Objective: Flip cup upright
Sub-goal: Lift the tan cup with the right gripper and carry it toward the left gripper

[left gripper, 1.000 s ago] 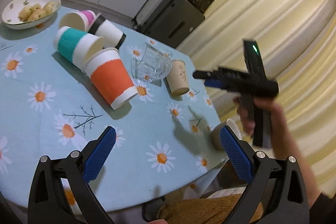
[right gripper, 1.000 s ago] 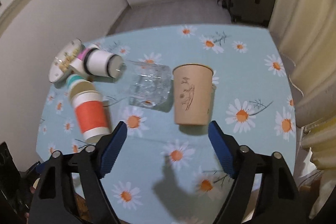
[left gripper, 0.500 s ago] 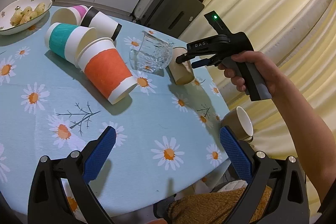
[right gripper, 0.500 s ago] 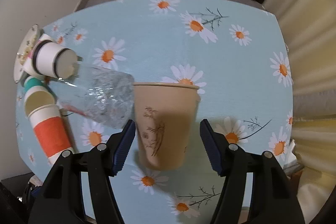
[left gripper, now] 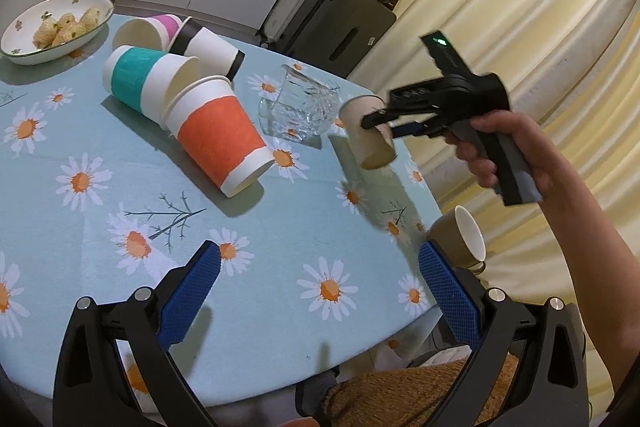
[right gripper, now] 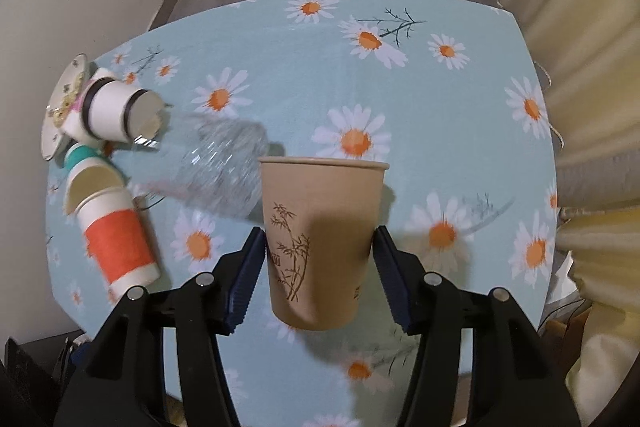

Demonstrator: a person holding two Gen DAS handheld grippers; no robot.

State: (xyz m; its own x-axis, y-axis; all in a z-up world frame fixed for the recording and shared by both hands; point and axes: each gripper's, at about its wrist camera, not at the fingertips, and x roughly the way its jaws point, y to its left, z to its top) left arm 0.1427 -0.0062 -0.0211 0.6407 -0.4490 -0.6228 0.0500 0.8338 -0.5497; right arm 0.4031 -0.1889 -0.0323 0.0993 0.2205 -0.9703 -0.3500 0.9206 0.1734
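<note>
Right gripper (right gripper: pixel 320 247) is closing around the brown paper cup (right gripper: pixel 320 231), its two blue pads touching or nearly touching the cup's sides. In the left wrist view the same gripper (left gripper: pixel 382 121) is reaching over the table's far right part, held in the person's right hand (left gripper: pixel 504 147), with the cup (left gripper: pixel 370 133) lying tilted between its fingers. Left gripper (left gripper: pixel 320 295) is hanging spread wide over the near edge, holding nothing.

Everything is sitting on a round table (left gripper: pixel 280 219) covered in pale blue cloth printed with daisies. At the far left a white bowl (left gripper: pixel 56 23) with small green sprigs is holding pale, bumpy pieces of food. Beside it a cluster of paper cups is lying on its side: an orange-banded cup (left gripper: pixel 216 143), its rim tucked against the mouth of a teal-banded cup (left gripper: pixel 140 79), then a black-banded cup (left gripper: pixel 208 51) and a pink-banded cup (left gripper: pixel 148 31) behind. Their visible mouths are showing nothing inside. A clear cut-glass tumbler (left gripper: pixel 298 113) is lying on its side just beside the brown cup. At the near right edge a small brown ceramic cup (left gripper: pixel 460 235) with a white inside is sitting.

Printed on the brown cup is a dark bamboo drawing, with small characters beside it too blurred to read.
</note>
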